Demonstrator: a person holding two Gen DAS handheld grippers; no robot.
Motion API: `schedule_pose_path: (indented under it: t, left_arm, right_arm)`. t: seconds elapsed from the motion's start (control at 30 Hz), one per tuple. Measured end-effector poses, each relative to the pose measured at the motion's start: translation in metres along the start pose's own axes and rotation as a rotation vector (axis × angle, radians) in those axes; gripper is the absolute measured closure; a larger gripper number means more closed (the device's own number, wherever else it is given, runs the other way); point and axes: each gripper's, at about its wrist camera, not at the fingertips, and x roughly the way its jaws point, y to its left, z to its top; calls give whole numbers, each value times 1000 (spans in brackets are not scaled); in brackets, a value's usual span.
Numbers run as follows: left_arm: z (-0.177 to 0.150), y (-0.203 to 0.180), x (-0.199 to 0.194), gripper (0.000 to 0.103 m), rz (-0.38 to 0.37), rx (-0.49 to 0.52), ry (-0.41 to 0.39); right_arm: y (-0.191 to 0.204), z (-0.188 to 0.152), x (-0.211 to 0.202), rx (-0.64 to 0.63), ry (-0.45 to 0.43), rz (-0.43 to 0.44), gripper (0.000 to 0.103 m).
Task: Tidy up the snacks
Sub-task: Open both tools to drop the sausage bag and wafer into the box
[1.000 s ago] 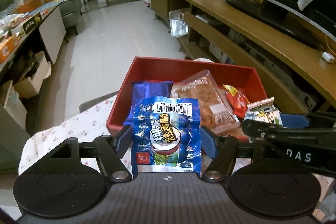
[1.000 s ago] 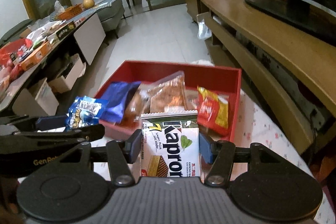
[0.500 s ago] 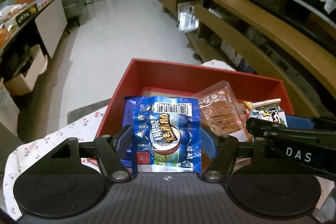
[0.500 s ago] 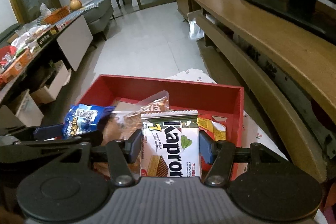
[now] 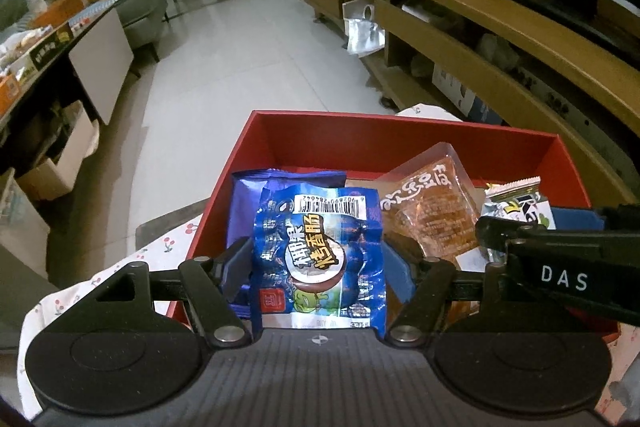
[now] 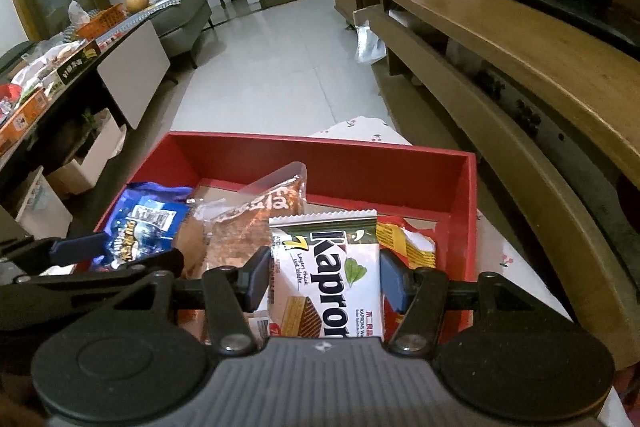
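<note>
Two tongs hang side by side over a red box [image 5: 404, 139] of snacks.

The left tongs [image 5: 318, 265] have a blue sausage pack [image 5: 320, 255] standing upright between the pads, barcode end up. Their jaws are opening just now; the left pad [image 5: 236, 269] sits against the pack's edge, while a sliver of gap shows at the right pad, so the pack looks barely pinched. Directly behind it, lying in the box, is a darker blue bag [image 5: 280, 187]. To the right of these tongs lies a clear orange pack [image 5: 432, 207], leaning up out of the box.

The right tongs [image 6: 324, 279] are clamped on a white wafer pack [image 6: 332, 275], held upright with its serrated top edge pointing away from the handle; both pads press its sides. Just right of the right pad, a yellow-and-red pack [image 6: 404, 239] lies on the box floor. Left of these tongs is the same orange pack, and beyond it the other tongs with their blue load.

Both held packs are over the near part of the box, above its contents; whether either touches the snacks beneath I cannot tell. The box rests on a cherry-print cloth [image 5: 168, 247], which shows at the left tongs' near left and past the box's far edge.
</note>
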Motion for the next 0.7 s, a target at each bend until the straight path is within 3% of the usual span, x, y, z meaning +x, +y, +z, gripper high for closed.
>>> schedule_pose_path:
  t: [0.7]
  left_arm:
    - [4,0,-23,19,-29,-12,-40]
  right_arm:
    - [-3,5,-15,13,-46,-20,36]
